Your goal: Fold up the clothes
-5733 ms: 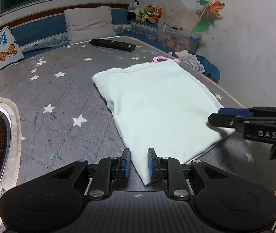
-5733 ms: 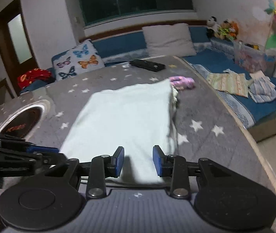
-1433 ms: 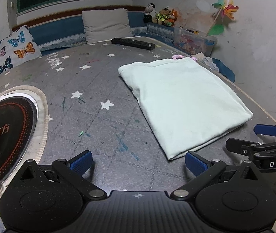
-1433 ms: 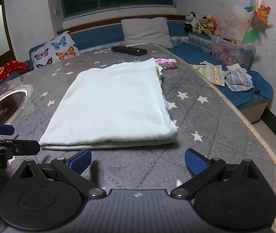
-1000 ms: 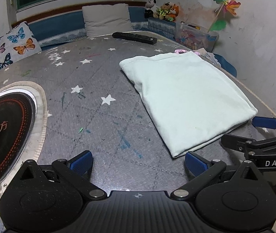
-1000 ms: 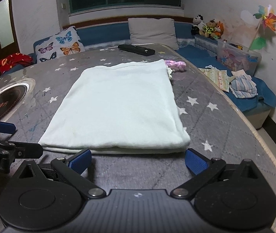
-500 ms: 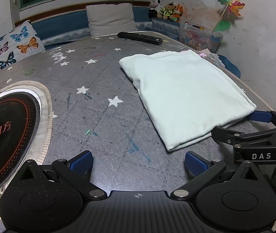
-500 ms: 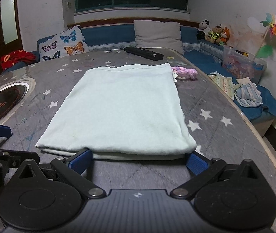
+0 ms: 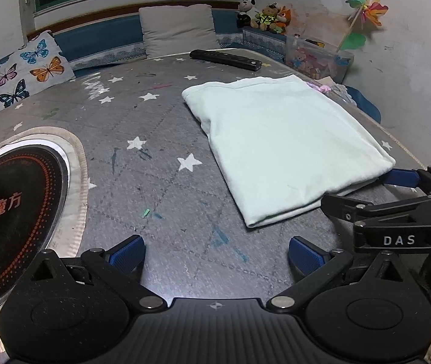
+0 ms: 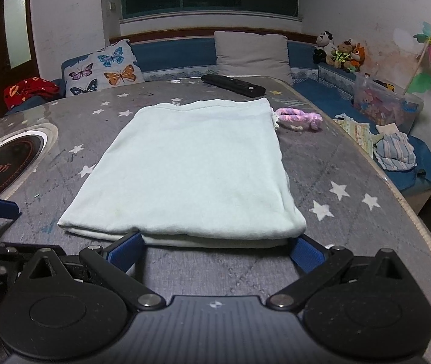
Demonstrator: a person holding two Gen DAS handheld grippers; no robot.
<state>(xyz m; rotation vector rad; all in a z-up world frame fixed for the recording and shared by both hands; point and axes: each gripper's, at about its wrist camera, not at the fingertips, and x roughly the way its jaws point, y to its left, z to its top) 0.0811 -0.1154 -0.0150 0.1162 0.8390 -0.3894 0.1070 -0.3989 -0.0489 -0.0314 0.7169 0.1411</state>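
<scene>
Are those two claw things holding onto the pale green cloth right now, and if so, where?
No, nothing is held. The left gripper and right gripper are both wide open; the folded cloth lies flat on the table, its near edge between the right one's fingers.

The right gripper [image 10: 215,250] sits low at the near edge of the folded pale-green cloth [image 10: 191,173], its blue-padded fingers [image 10: 126,250] spread wide, their tips at that edge. The cloth lies flat on the grey star-patterned table [image 10: 352,188], with a pink bundle [image 10: 300,119] just beside its far right corner and a black remote [image 10: 233,85] beyond.
</scene>
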